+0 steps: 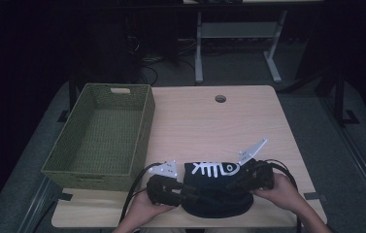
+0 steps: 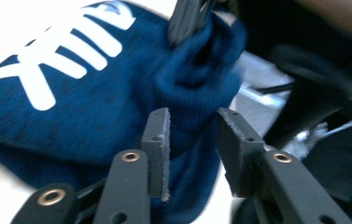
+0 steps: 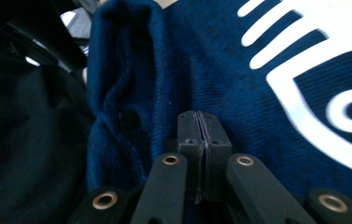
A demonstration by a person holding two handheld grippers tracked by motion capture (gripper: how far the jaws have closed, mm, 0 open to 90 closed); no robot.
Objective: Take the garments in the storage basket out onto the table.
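Note:
A dark blue garment (image 1: 214, 201) with a white fishbone print lies bunched at the table's front edge. My left gripper (image 1: 192, 193) comes in from the left. In the left gripper view its jaws (image 2: 192, 126) stand apart around a raised fold of the garment (image 2: 71, 93), with a gap beside the right pad (image 2: 232, 144). My right gripper (image 1: 230, 186) reaches in from the right. In the right gripper view its pads (image 3: 202, 116) are pressed together at the cloth (image 3: 257, 84). The fold is drawn up to the right gripper's tips (image 2: 187, 18).
A green woven basket (image 1: 98, 170) stands on the left of the wooden table (image 1: 219, 126), close to my left hand. A round cable hole (image 1: 220, 99) sits near the table's far edge. Cables trail from both grippers over the front edge.

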